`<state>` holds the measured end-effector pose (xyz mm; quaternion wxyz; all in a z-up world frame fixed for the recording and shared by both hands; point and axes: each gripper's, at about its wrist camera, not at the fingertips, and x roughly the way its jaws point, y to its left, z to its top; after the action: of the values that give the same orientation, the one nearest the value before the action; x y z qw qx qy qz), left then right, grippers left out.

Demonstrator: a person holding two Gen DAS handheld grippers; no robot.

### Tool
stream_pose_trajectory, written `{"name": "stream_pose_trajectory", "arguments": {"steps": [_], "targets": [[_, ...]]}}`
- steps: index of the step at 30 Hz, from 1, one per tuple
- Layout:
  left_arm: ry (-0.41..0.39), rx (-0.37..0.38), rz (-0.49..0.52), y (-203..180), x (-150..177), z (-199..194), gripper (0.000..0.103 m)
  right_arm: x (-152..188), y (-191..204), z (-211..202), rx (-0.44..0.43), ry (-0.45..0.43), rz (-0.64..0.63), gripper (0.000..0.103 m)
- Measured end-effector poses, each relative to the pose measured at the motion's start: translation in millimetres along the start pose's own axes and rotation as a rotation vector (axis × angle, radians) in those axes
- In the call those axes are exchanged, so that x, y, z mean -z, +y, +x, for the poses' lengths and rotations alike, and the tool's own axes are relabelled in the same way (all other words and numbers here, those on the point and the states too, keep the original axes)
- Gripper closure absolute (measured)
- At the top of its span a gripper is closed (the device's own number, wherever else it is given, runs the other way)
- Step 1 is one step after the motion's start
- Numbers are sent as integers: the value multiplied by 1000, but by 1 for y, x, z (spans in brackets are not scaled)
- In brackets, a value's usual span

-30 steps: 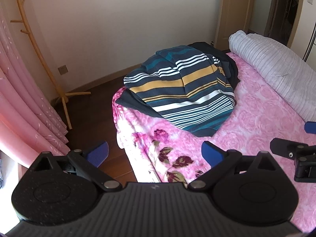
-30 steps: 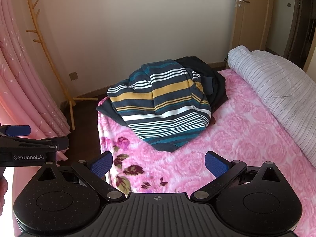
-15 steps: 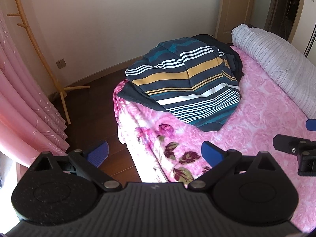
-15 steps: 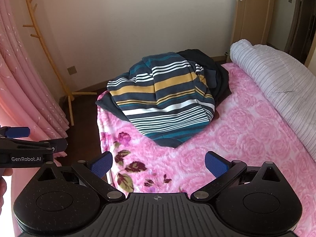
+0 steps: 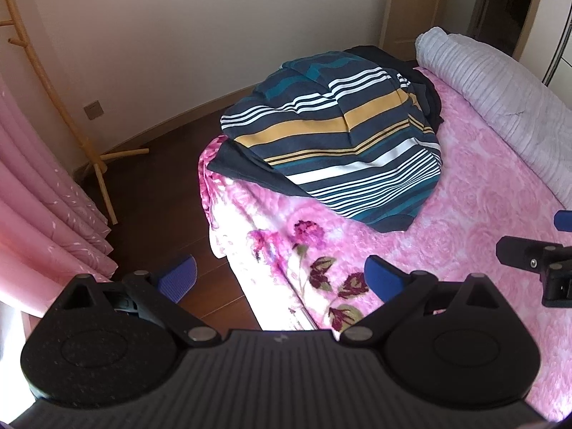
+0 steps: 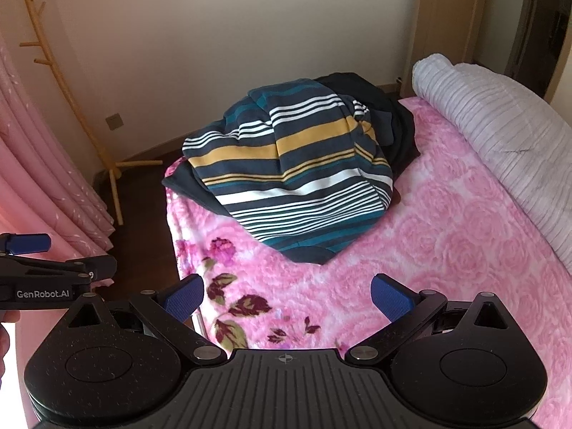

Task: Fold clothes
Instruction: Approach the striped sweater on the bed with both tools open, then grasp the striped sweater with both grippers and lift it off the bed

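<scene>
Both jaws wide, empty: left gripper, right gripper. Navy, teal and mustard striped knit top heaped at pink floral bed far-left corner, over dark garment; risk: grabbing both layers, dragging pile off edge.

The right gripper is held above the near part of the bed, its blue-padded fingers spread wide apart with nothing between them. Beyond it, a striped garment in navy, teal, white and mustard lies heaped on the pink floral blanket, near the bed's far left corner. A dark garment lies under and behind it, showing at both sides. A rolled pale quilt runs along the right edge of the bed. The left gripper, marked "GenRobot.AI", enters from the left edge, off the bed. Pink curtains and a wooden coat stand stand at left; a wooden door at upper right.
</scene>
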<state>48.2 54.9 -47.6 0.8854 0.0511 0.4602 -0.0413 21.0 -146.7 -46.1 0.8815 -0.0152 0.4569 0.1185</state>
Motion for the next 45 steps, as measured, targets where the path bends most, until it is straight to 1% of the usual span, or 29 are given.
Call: {"name": "stream_pose_trajectory", "arguments": {"steps": [7,11,14,16,20,23,25,28,30,32,35,37,39,41,42,44,45], "targets": [[18,31,34,13,-15,15,4,-10,8,8,30,15,23,1],[21,49,53,12,-21,19,4,-12,8,11,47,28,35,1],[22,56,61,4,-18,19,4,-11,5,9,53,38,38,1],[28,63,66,3,-25,23,4,-9,1,6,55,42,35,1],[33,71,88,-12,-19,22,5,-1,-13,-1,46,37,34,1],[29,41,122,-21,-14,16,5,4,-30,-6,32,28,37,1],[16,35,160,-27,-11,13,5,6,-41,-10,28,11,30,1],[-30,9,257,-31,-10,15,5,10,-57,-9,19,-14,-6,1],[-64,4,348,-36,-9,19,5,11,-67,-6,10,-24,-33,1],[-90,6,446,-41,-9,25,5,11,-75,-2,-2,-15,-45,1],[-141,12,603,-52,-14,45,5,4,-84,7,-19,-25,-74,1],[-184,18,715,-60,-19,67,7,-3,-88,16,-24,-30,-105,1],[-205,45,818,-69,-25,93,8,-12,-92,30,-19,-29,-138,1],[-221,87,925,-79,-29,124,9,-22,-96,51,-6,-23,-172,1],[-218,110,984,-84,-31,141,9,-27,-98,63,-2,-16,-181,1],[-214,152,1094,-93,-34,174,14,-38,-105,91,3,15,-179,1],[-214,172,1144,-97,-35,190,15,-43,-109,106,3,28,-181,1]]}}
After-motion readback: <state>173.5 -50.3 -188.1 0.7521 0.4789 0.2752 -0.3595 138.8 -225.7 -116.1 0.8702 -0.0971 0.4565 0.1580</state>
